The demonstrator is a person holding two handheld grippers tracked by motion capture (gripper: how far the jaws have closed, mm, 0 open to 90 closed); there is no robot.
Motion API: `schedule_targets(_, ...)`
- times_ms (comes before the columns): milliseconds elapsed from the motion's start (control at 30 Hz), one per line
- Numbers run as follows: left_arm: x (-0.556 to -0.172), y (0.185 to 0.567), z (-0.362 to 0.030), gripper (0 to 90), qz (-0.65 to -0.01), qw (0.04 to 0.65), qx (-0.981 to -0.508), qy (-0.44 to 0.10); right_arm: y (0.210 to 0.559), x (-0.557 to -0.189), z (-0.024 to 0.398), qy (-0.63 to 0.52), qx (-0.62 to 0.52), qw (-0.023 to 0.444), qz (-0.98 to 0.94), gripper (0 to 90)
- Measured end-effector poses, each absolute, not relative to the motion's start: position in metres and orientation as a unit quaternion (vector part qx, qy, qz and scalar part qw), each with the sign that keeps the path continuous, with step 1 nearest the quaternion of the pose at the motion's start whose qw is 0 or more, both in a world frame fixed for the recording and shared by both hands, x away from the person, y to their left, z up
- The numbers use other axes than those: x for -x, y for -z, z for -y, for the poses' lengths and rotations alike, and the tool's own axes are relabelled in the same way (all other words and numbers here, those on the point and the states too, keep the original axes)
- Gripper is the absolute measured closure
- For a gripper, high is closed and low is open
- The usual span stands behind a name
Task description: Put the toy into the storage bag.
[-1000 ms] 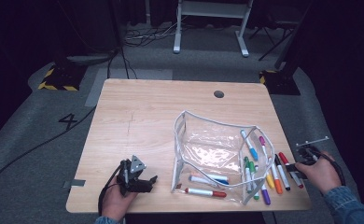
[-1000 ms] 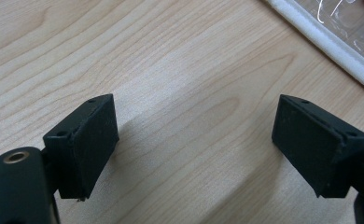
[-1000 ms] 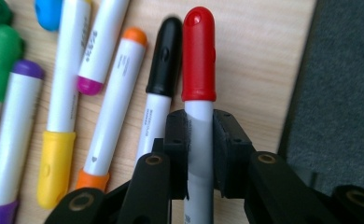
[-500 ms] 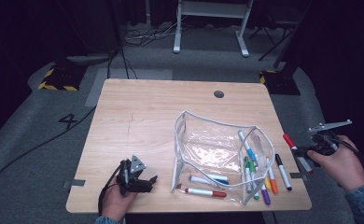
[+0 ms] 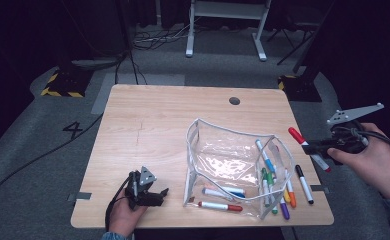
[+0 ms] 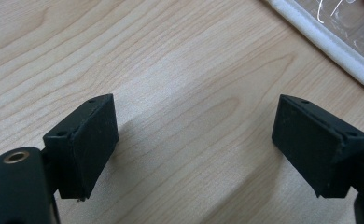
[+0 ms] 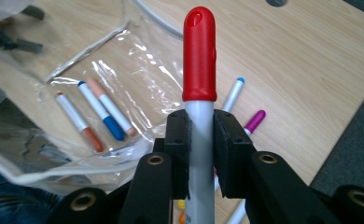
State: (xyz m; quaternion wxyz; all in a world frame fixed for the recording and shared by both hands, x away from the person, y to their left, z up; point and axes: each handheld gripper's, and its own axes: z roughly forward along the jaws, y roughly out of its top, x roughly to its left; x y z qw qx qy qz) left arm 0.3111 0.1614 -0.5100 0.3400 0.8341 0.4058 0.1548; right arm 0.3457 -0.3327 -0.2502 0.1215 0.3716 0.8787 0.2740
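Note:
A clear plastic pouch with a white zip rim stands open on the wooden table, with several markers inside and beside it. Above the table's right edge my right gripper is shut on a red-capped white marker; in the right gripper view the red-capped marker stands up between the jaws, over the pouch. My left gripper rests open at the table's front left, nothing between its fingers. The pouch's white rim crosses the top right of the left gripper view.
Loose markers lie on the table right of the pouch, near the right edge. A round cable hole sits at the far side. Beyond the table are grey floor, cables and a white stand's legs.
My right gripper has lifted the red-capped marker off the table from among the loose markers and carried it up and to the right. The left gripper has stayed still.

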Motion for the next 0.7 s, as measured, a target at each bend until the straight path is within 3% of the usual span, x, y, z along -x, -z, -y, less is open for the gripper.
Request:
schedule_targets(300, -0.311, 0.51, -0.161, 14.7, -0.406, 0.34, -0.834, -0.155, 0.228, -0.341, 0.286, -0.278, -0.301, 0.101, -0.906, 77.3)
schedule_targets(700, -0.311, 0.51, -0.161, 14.7, -0.407, 0.341, -0.833, -0.154, 0.228, -0.339, 0.232, -0.266, -0.218, 0.069, -0.937, 77.3)
